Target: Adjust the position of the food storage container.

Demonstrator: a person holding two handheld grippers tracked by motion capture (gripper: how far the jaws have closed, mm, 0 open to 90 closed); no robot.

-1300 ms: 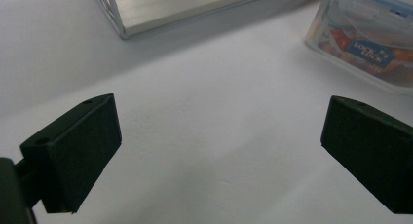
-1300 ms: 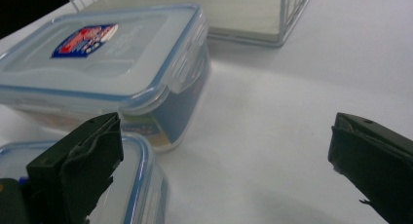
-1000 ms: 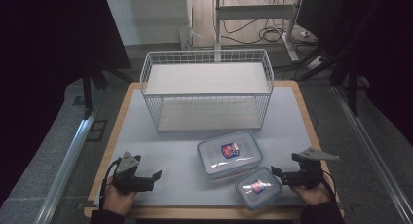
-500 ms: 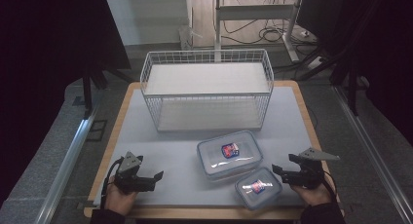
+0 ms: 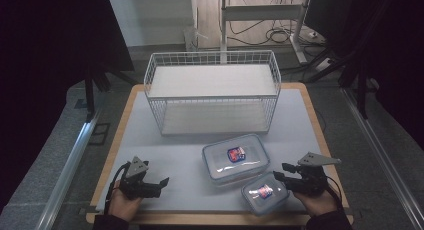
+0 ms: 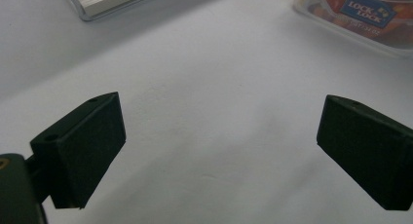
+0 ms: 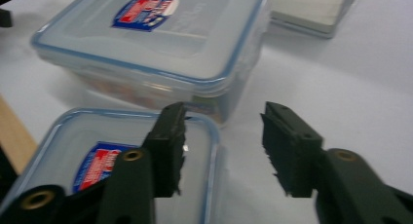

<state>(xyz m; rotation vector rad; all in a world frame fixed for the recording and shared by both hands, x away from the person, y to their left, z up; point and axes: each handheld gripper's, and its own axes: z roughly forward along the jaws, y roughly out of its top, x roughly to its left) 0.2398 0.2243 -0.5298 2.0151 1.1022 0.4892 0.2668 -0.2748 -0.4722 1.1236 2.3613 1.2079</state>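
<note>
A white wire basket (image 5: 212, 92) stands at the far middle of the table (image 5: 165, 150). In front of it sits a large lidded container (image 5: 235, 156) with a red and blue label, and just beside its near right corner a smaller lidded container (image 5: 265, 192) of the same kind, at the table's front edge.

The right tongs (image 5: 279, 177) are held low at the small container's right edge, jaws parted with nothing between them. In the right gripper view, one jaw hangs over the small container's (image 7: 97, 160) lid and the other over bare table, the large container (image 7: 160, 44) just ahead.

The left tongs (image 5: 162, 182) rest near the front left, spread wide and empty, well apart from both containers; the left gripper view catches the large container's (image 6: 363, 17) corner far ahead.
</note>
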